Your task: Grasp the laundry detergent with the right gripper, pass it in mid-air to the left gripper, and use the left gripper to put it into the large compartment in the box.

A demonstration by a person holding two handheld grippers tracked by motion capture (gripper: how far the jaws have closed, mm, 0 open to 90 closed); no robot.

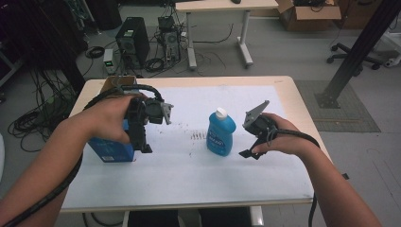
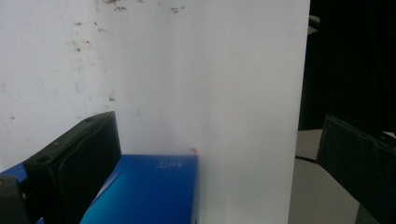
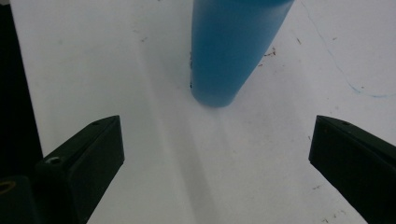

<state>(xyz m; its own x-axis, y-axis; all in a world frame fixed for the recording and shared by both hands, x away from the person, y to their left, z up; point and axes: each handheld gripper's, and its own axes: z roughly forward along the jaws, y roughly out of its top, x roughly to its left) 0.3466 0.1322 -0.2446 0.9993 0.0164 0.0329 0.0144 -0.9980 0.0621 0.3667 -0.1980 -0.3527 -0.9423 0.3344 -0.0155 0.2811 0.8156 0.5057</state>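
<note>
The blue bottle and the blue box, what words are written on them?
Blue bottle: it has a label with white print, too small and blurred to read.
Blue box: faint pale marks on its top in the left gripper view, too blurred to read; a white patch on its front in the high view, unreadable.
Nothing can be quoted.

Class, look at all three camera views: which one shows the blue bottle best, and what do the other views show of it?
The high view: the whole blue bottle stands upright on the table, white cap and label visible, just left of the right tool. The right gripper view gives its lower body alone, beyond open jaws. The left gripper view looks at the blue box instead.
</note>
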